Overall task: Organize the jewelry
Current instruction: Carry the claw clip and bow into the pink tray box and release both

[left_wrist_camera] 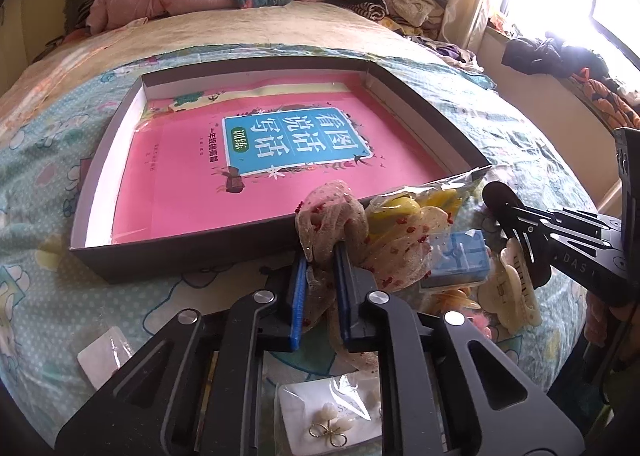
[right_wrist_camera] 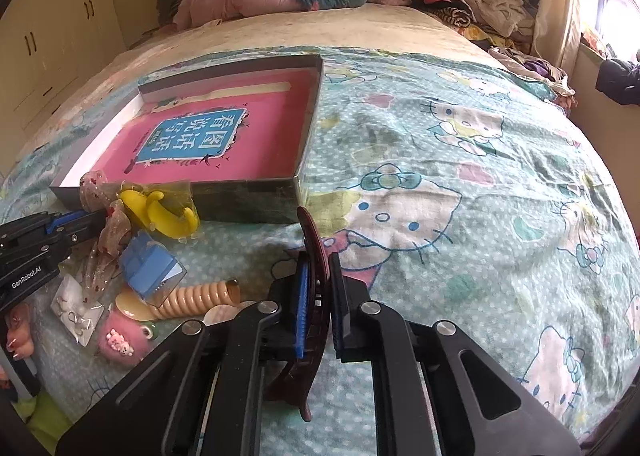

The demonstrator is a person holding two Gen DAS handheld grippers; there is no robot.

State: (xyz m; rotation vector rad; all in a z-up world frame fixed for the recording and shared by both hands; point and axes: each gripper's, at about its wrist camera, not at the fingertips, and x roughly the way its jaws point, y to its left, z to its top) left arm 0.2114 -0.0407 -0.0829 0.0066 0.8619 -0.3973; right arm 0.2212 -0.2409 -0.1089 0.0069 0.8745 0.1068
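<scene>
Both grippers hold hair pieces at the box's near edge.
The left gripper point(left_wrist_camera: 320, 256) is clamped on a scrunchie point(left_wrist_camera: 332, 216); the right gripper point(right_wrist_camera: 318, 276) pinches a dark clip point(right_wrist_camera: 314, 256) on the bed point(right_wrist_camera: 460, 196). The box point(left_wrist_camera: 180, 256) holds a pink book point(left_wrist_camera: 240, 176); clothes pile at the headboard.

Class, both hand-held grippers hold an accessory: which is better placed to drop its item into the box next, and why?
Left. The left hand-held gripper holds its beige scrunchie right at the box front wall; the right hand-held gripper, clamping a dark hair clip, sits farther back.
</scene>
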